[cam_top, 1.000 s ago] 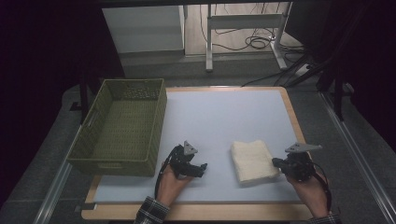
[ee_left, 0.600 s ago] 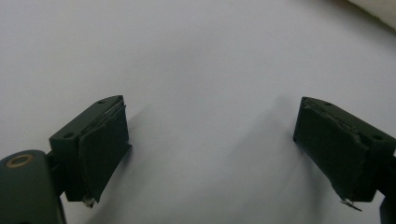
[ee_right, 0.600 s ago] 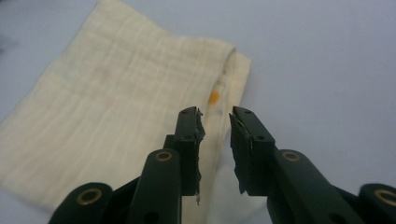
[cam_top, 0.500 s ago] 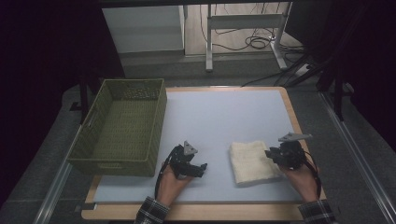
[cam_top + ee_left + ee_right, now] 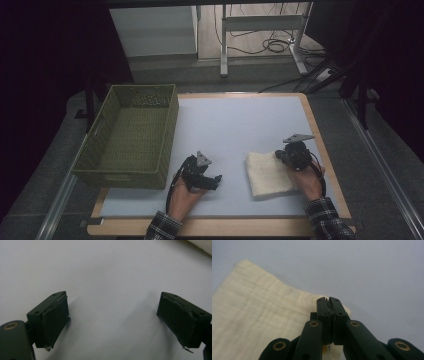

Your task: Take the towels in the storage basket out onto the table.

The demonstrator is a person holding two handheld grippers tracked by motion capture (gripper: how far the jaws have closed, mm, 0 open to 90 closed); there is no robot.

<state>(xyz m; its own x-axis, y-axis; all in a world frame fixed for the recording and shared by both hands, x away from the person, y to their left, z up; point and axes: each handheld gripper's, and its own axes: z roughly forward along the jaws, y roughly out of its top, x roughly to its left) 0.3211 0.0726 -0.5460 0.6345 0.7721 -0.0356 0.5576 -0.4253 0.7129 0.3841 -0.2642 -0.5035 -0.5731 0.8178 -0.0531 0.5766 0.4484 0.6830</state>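
Observation:
A folded cream cloth (image 5: 267,175) lies flat on the pale blue mat (image 5: 235,120), front right. My right gripper (image 5: 281,156) sits at the cloth's far right corner. In the right gripper view its jaws are pressed together right at the edge of the cloth (image 5: 262,315), with a thin pale sliver between the pads, so the right gripper (image 5: 328,300) is shut on that corner. My left gripper (image 5: 216,180) rests low on the mat to the left of the cloth. In its own view the left gripper (image 5: 113,322) stands wide open over bare mat.
A green woven basket (image 5: 170,125) stands on the left side of the table. The mat's wooden border (image 5: 315,135) runs just right of my right hand. A desk frame and cables (image 5: 270,45) lie on the floor beyond the table.
My right hand has moved left from beside the cloth onto its far right corner. The cloth and the left hand have kept their places.

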